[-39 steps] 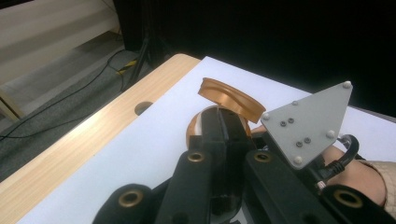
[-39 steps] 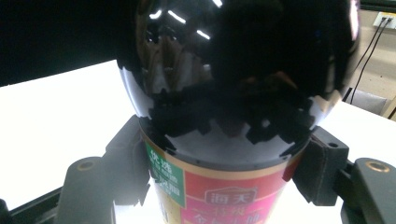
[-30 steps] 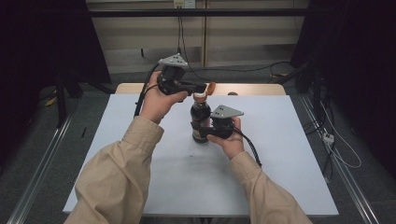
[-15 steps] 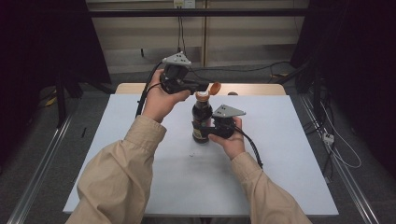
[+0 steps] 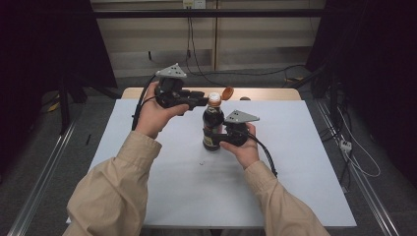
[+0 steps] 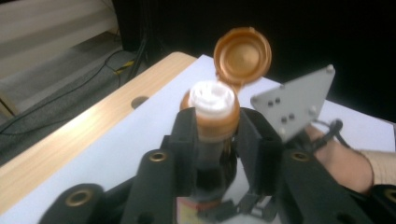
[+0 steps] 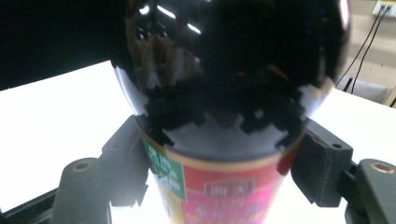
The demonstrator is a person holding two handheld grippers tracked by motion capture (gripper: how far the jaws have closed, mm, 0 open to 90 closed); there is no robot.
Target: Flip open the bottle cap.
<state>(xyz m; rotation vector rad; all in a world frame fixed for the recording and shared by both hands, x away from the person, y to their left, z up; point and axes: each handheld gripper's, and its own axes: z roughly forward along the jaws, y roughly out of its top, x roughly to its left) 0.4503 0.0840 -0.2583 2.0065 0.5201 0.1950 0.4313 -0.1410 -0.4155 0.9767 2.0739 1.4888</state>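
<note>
Dark sauce bottle (image 5: 213,129) held upright on the white surface (image 5: 295,162), flip cap (image 5: 226,93) hinged open.

The glossy, probably weighty and slippery body is clamped at its label by the right hand-held gripper (image 5: 220,140); the neck below the white spout (image 6: 214,95) is closely flanked by the left hand-held gripper (image 6: 215,140), though whether it is clamped cannot be told. The red-and-green label (image 7: 219,191) is printed, but its writing is too blurred to be read.

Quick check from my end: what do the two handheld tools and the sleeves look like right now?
Both tools are black, each topped by a grey three-cornered plate with dark screw heads: left tool, right tool. A black cable trails from each. The person wears beige long sleeves with cuffs.
</note>
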